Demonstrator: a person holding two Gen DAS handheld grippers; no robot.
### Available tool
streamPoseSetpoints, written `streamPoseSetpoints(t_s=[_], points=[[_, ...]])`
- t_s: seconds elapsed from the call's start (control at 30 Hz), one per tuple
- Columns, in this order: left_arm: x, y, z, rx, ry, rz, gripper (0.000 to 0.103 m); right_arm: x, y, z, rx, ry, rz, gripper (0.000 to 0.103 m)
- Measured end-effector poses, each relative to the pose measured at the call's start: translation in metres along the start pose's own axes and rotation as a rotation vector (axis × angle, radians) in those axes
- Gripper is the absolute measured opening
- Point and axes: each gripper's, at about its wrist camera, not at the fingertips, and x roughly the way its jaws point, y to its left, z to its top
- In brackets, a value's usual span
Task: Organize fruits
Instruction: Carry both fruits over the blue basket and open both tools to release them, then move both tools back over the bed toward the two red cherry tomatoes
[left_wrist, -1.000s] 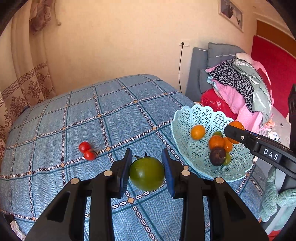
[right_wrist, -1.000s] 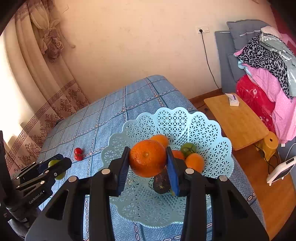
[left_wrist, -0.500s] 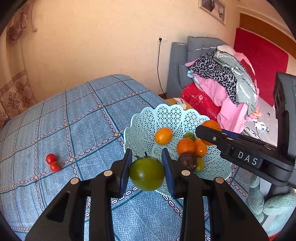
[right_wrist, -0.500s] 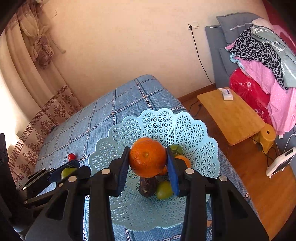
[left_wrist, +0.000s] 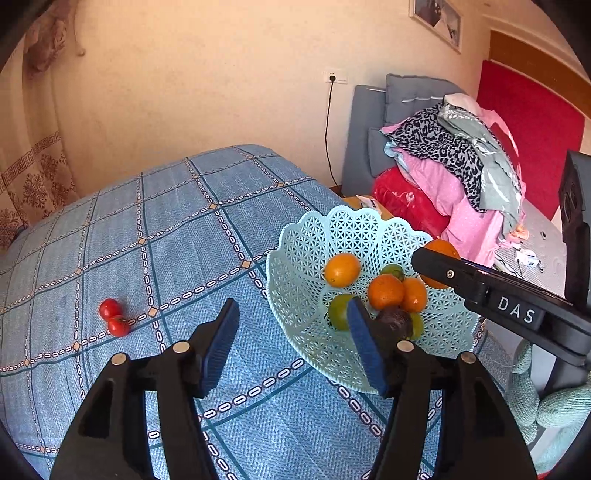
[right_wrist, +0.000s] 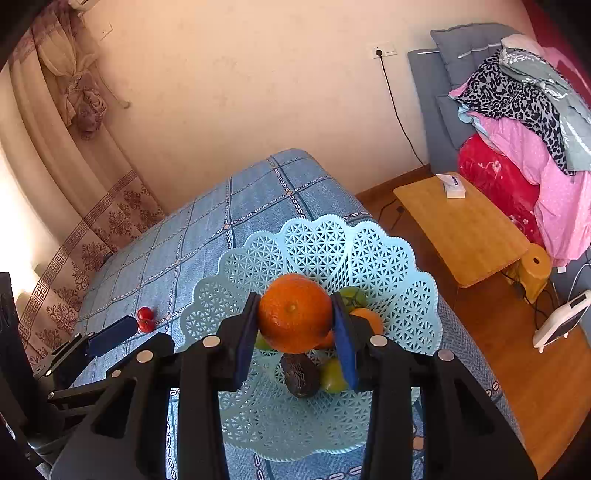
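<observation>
A pale blue lattice basket (left_wrist: 310, 240) (right_wrist: 317, 243) stands on the blue checked cloth and holds several oranges, green fruits and a dark avocado (left_wrist: 395, 321) (right_wrist: 301, 374). The green tomato (left_wrist: 338, 312) lies inside its near left wall. My left gripper (left_wrist: 291, 332) is open and empty, just left of the basket. My right gripper (right_wrist: 295, 319) is shut on a large orange (right_wrist: 295, 312) and holds it above the basket's middle; it also shows in the left wrist view (left_wrist: 439, 251). Two small red tomatoes (left_wrist: 112, 317) (right_wrist: 145, 319) lie on the cloth to the left.
The cloth-covered table (left_wrist: 166, 229) ends just beyond the basket. A low wooden table (right_wrist: 461, 225) with a small box, a yellow stool (right_wrist: 535, 266) and a grey sofa piled with clothes (right_wrist: 517, 110) stand to the right. A curtain (right_wrist: 74, 147) hangs at the left.
My left gripper has opened and let go of the green tomato, which now lies in the basket. My right gripper keeps the orange above the basket.
</observation>
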Motion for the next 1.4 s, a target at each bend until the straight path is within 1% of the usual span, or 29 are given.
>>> streamPoseSetpoints(t_s=[0.13,0.23,0.37,0.4,0.43,0.47,0.5,0.73,1.0,1.13,1.2,1.4], points=[[-0.006,0.008,-0.001,-0.009,-0.008,0.023,0.069,0.001,0.005,-0.002,-0.003,0.013,0.013,0.039],[-0.009,0.013,-0.001,-0.012,-0.016,0.052,0.069,0.004,0.008,-0.004,0.009,0.042,0.049,0.039],[-0.01,0.025,-0.001,-0.037,-0.013,0.065,0.07,0.008,0.013,-0.007,0.001,0.064,0.062,0.04],[-0.01,0.027,-0.001,-0.042,-0.011,0.071,0.073,0.009,0.013,-0.007,0.01,0.073,0.07,0.041],[-0.011,0.029,-0.002,-0.049,-0.012,0.079,0.08,0.01,0.012,-0.007,0.016,0.075,0.077,0.043],[-0.012,0.032,-0.002,-0.055,-0.014,0.086,0.083,0.01,0.012,-0.007,0.018,0.072,0.078,0.046],[-0.013,0.036,-0.003,-0.061,-0.015,0.09,0.084,0.009,0.012,-0.007,0.017,0.069,0.075,0.046],[-0.016,0.05,-0.004,-0.088,-0.016,0.115,0.084,0.004,0.012,-0.006,0.014,0.056,0.079,0.046],[-0.023,0.071,-0.007,-0.13,-0.017,0.149,0.084,0.0,0.024,-0.01,-0.041,0.026,0.066,0.046],[-0.029,0.084,-0.007,-0.148,-0.021,0.171,0.084,-0.004,0.03,-0.011,-0.06,0.015,0.089,0.046],[-0.033,0.092,-0.007,-0.16,-0.026,0.184,0.084,-0.006,0.034,-0.012,-0.074,0.009,0.097,0.049],[-0.041,0.119,-0.013,-0.205,-0.02,0.229,0.084,-0.007,0.05,-0.019,-0.143,0.0,0.108,0.05]])
